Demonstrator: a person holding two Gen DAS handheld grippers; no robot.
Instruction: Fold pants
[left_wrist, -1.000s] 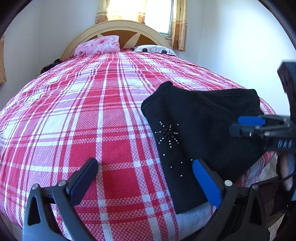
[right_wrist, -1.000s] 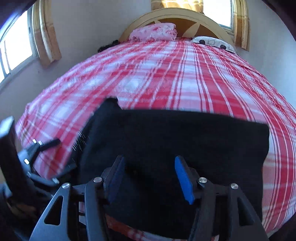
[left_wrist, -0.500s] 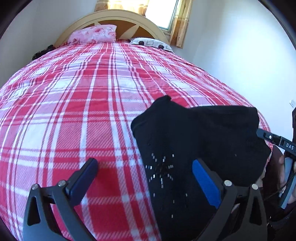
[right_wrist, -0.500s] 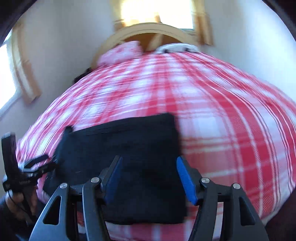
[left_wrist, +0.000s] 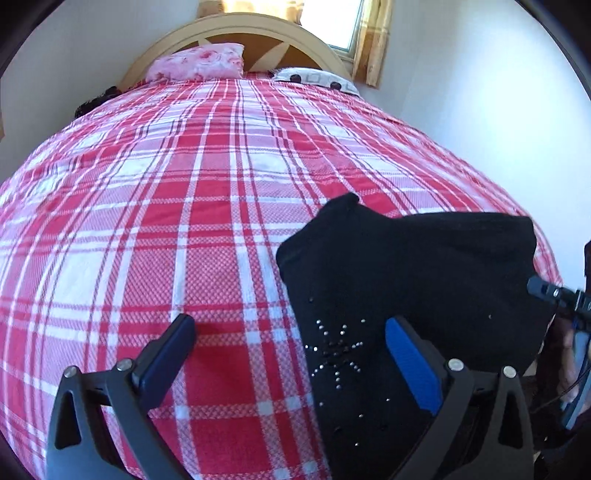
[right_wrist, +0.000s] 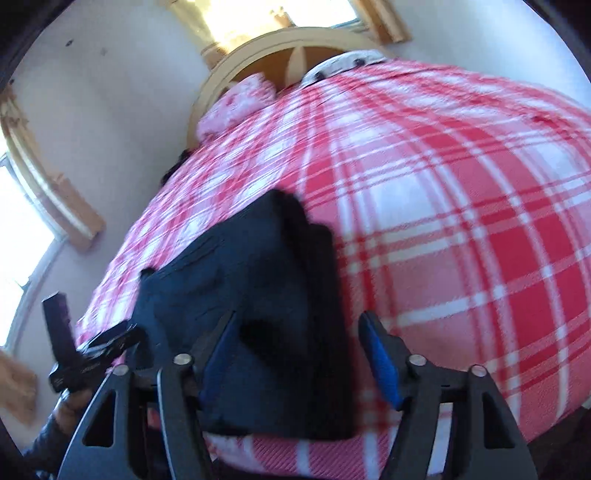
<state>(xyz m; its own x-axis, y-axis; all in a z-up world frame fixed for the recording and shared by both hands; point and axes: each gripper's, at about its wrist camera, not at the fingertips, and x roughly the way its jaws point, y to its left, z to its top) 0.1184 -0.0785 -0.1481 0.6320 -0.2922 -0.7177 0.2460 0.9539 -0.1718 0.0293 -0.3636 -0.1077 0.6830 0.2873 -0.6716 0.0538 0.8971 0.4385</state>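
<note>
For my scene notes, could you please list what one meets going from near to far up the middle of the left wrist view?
Left gripper → plaid bedspread → pink pillow → curved headboard → window.
</note>
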